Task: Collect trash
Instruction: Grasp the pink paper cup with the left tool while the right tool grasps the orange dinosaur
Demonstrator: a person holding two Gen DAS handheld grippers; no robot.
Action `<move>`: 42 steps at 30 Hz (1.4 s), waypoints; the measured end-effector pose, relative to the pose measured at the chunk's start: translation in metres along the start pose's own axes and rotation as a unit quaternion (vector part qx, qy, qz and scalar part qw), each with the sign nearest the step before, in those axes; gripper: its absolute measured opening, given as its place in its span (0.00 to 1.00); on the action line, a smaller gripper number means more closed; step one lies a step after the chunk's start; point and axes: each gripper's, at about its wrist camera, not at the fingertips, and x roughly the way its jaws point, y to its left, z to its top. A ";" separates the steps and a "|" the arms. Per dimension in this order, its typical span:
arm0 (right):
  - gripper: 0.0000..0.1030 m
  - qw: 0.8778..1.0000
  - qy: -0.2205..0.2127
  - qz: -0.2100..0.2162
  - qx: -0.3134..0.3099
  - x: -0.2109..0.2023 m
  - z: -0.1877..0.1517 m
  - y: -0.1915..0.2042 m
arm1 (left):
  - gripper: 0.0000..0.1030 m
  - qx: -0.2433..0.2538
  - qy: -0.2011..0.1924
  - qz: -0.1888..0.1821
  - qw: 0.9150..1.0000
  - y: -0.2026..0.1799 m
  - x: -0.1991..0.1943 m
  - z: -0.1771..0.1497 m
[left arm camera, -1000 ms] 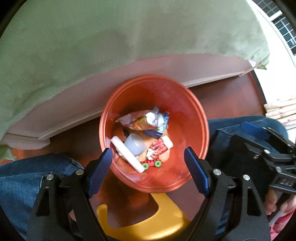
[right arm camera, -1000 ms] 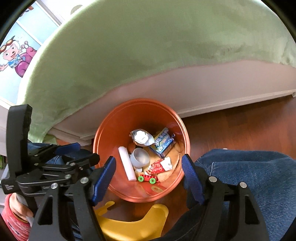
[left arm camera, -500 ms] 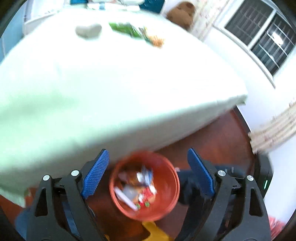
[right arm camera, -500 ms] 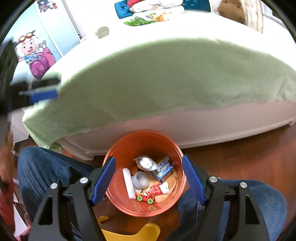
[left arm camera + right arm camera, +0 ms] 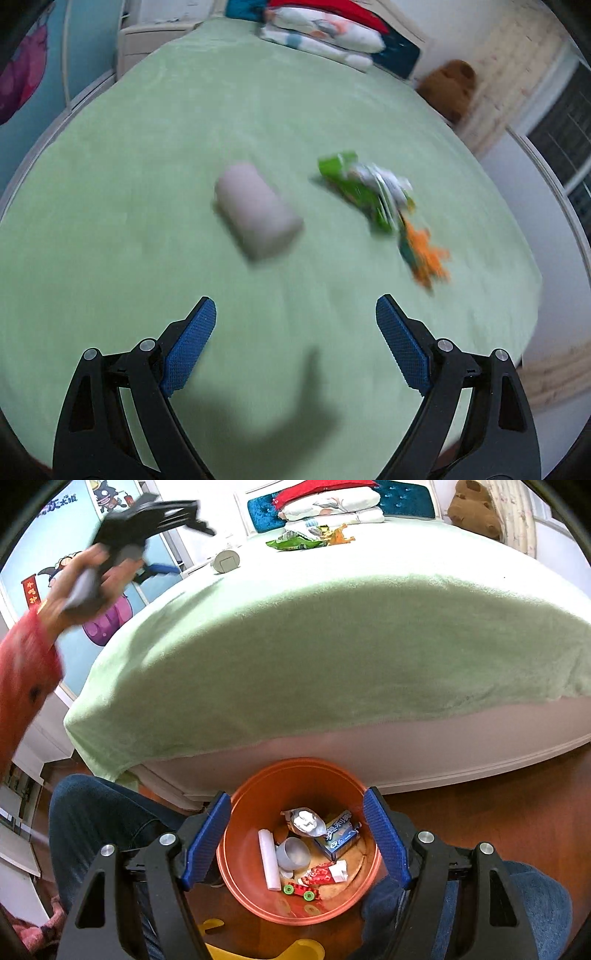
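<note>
Left gripper [image 5: 295, 314] is hanging over the green bed [image 5: 147, 221], jaws wide apart after just opening further, nothing between them. A grey cup [image 5: 256, 212] is lying on its side ahead of it, with a green wrapper [image 5: 354, 184] and an orange toy [image 5: 428, 258] to its right. Right gripper [image 5: 297, 830] is hovering above the orange bin [image 5: 243, 867], jaws apart and empty. Trash is sitting in the bin: a cup, a white tube, a blue box.

left gripper [image 5: 295, 325]: jaws wide, just been opening, nothing between, aimed steeply down | left hand [image 5: 92, 579]: raised at 10 o'clock in right view, blurred | right gripper [image 5: 297, 834]: jaws apart, empty, tilted down
</note>
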 end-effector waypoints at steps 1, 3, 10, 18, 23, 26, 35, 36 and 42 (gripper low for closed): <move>0.70 1.000 0.004 0.004 0.003 0.002 -0.001 0.000 | 0.84 -0.011 0.003 0.004 1.000 0.003 0.008 0.011; 0.71 0.999 0.015 0.030 0.018 0.007 -0.001 0.001 | 0.84 -0.045 0.010 0.002 0.999 0.012 0.032 0.035; 0.71 0.998 0.032 0.046 0.015 0.020 0.003 0.004 | 0.63 -0.107 0.041 0.010 0.993 0.029 0.081 0.061; 0.71 0.998 0.033 0.045 0.017 0.017 0.014 0.000 | 0.51 -0.063 0.041 0.027 0.997 0.014 0.076 0.063; 0.71 0.998 -0.010 0.058 -0.017 -0.008 0.054 0.014 | 0.48 -0.006 0.018 -0.002 1.000 0.001 0.035 0.047; 0.73 0.997 -0.058 0.042 -0.042 -0.023 0.098 0.020 | 0.48 0.022 0.004 -0.012 1.000 -0.004 0.010 0.032; 0.73 0.991 -0.096 -0.046 -0.077 0.024 0.269 0.006 | 0.48 0.066 -0.037 -0.028 0.997 0.007 -0.048 -0.010; 0.73 0.991 -0.086 -0.063 -0.082 0.037 0.284 0.003 | 0.48 0.068 -0.040 -0.021 0.997 0.008 -0.051 -0.013; 0.73 0.987 0.002 -0.137 -0.079 0.125 0.358 -0.017 | 0.48 0.065 -0.035 0.007 0.997 0.029 -0.050 -0.017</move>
